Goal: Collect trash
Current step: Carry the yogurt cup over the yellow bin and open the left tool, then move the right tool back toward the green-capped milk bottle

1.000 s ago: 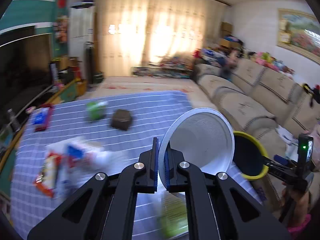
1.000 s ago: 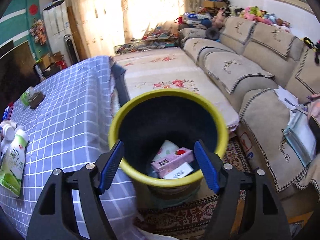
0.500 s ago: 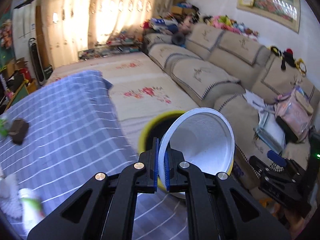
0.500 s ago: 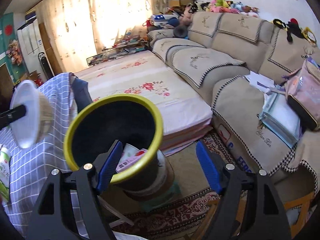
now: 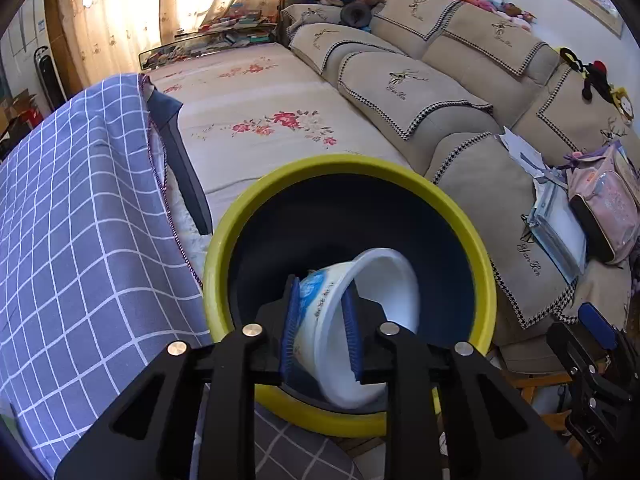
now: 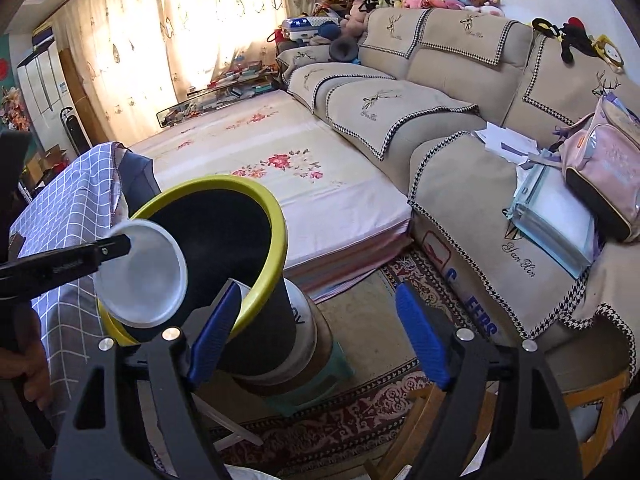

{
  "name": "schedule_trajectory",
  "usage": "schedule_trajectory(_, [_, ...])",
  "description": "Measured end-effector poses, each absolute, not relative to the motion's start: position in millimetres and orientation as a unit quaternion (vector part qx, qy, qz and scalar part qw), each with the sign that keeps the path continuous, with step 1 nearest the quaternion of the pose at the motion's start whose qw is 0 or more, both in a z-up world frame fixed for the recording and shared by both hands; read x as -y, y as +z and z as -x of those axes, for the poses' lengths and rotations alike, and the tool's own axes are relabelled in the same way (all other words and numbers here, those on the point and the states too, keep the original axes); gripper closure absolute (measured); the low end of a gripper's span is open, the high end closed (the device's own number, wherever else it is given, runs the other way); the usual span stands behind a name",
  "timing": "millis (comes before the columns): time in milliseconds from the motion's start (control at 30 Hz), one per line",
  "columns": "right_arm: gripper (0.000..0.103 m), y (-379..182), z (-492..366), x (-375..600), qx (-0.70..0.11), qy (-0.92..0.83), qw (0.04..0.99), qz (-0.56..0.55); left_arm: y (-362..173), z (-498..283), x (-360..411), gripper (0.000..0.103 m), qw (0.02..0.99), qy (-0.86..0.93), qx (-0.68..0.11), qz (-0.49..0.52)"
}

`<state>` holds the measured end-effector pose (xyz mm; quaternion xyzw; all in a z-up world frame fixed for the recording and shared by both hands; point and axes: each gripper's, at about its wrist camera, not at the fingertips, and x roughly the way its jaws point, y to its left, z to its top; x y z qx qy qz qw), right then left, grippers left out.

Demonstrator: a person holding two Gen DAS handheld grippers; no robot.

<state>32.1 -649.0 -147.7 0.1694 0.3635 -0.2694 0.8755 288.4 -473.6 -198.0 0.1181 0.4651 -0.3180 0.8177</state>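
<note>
A white paper bowl [image 5: 360,320] with blue print lies tilted between the parted blue pads [image 5: 290,332] of my left gripper [image 5: 321,336], over the mouth of the yellow-rimmed black trash bin [image 5: 400,168]. The jaws stand apart and whether they still touch the bowl is unclear. In the right wrist view the bowl [image 6: 142,274] hangs at the bin's rim [image 6: 276,232] off the left gripper's finger [image 6: 80,258]. My right gripper [image 6: 316,332] is open and empty, to the right of the bin.
A table with a blue checked cloth [image 5: 60,220] stands left of the bin. A floral mattress [image 5: 260,120] and a beige sofa [image 5: 460,80] with a pink bag [image 5: 608,200] lie behind. A patterned rug [image 6: 360,408] covers the floor.
My left gripper carried the bowl from over the table to above the bin and its jaws parted. The right gripper swung right, away from the bin.
</note>
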Motion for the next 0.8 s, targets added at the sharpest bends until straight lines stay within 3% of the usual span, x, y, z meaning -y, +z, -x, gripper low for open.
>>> schedule_trajectory(100, [0.028, -145.9, -32.3, 647.3, -0.363, -0.269, 0.877, -0.167, -192.3, -289.9, 467.2, 0.075, 0.822, -0.318, -0.461, -0.103])
schedule_trajectory(167, [0.026, -144.5, -32.0, 646.0, -0.362, -0.269, 0.877, -0.166, -183.4, -286.0, 462.9, 0.059, 0.830, -0.318, -0.447, -0.101])
schedule_trajectory(233, [0.026, -142.4, -31.9, 644.4, -0.362, -0.269, 0.877, -0.164, -168.6, -278.7, 455.3, 0.052, 0.838, -0.321, -0.431, -0.098])
schedule_trajectory(400, [0.026, -135.1, -31.3, 633.8, -0.360, -0.265, 0.881, -0.155, -127.9, -256.5, 426.5, 0.043, 0.847, -0.339, -0.404, -0.066])
schedule_trajectory(667, [0.020, -122.9, -42.5, 598.7, -0.360, -0.232, 0.894, -0.133, -61.8, -225.7, 311.6, 0.011, 0.900, -0.283, -0.331, -0.024])
schedule_trajectory(800, [0.017, -114.2, -51.2, 569.3, -0.357, -0.195, 0.906, -0.120, -48.3, -212.2, 238.5, 0.005, 0.924, -0.220, -0.313, -0.005])
